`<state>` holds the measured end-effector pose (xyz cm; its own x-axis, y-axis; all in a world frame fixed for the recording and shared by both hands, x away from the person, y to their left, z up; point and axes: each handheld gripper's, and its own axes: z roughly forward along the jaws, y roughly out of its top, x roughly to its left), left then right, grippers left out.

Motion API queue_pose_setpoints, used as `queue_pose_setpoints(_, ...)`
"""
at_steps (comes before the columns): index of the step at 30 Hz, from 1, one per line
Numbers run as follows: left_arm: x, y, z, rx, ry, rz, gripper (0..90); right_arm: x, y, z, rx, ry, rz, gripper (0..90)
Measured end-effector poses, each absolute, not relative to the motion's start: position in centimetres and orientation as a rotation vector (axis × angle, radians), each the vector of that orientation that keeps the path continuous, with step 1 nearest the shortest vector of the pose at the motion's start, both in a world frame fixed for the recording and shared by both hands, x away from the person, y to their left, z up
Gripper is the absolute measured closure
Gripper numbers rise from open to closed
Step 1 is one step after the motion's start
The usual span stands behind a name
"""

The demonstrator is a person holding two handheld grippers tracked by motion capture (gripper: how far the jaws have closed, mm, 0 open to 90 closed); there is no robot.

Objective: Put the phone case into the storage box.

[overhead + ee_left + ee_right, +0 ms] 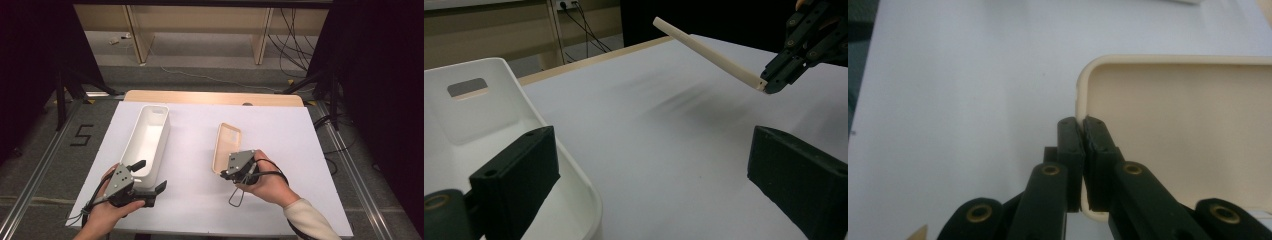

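- High view: the broad white rectangular worktop [200, 200] fills the middle of the frame, with both hands coming in from the bottom edge.
- The long white plastic bin with a handle slot [148, 140] lies left of centre, running up the frame. In the left gripper view its rim curves through the lower left corner.
- The flat beige rounded-rectangle lid [227, 146] sits right of centre, well apart from the bin. In the left gripper view it slants upward toward the top middle, only its lower end pinched, so it looks lifted off the worktop.
- The left tongs [151, 176], lower left, stand wide and hold nothing, one jaw just over the near end of the bin.
- The right tongs [1083, 127] are clamped narrow on the lid's thin rim near a rounded corner, low in the right gripper view.
- Likely risk: the grip is a small bite at one corner, so the lid's weight could pivot it between the pads and let it droop or slip out while carried toward the bin.
- A tilted lid could also catch the bin's rim and nudge the bin, since the left tongs do not steady it.
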<state>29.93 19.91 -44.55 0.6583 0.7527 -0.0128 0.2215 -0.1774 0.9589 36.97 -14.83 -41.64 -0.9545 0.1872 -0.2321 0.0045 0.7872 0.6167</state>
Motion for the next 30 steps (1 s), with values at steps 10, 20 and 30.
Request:
queue_pose_setpoints(10, 29.9, 19.9, -44.5, 1.723, 0.794, 0.573, 6.1, 37.0, -15.1, -41.5, 0.184, 2.669, 1.102, 88.1)
queue_pose_setpoints(20, 30.0, 19.6, -44.0, 1.696, 0.8, 0.561, 7.9, 36.9, -15.1, -41.2, 0.186, 2.643, 1.169, 88.1)
queue_pose_setpoints(30, 32.2, 18.3, -41.6, 1.726, 0.824, 0.506, 11.0, 36.7, -14.9, -40.8, 0.164, 2.624, 1.201, 88.1)
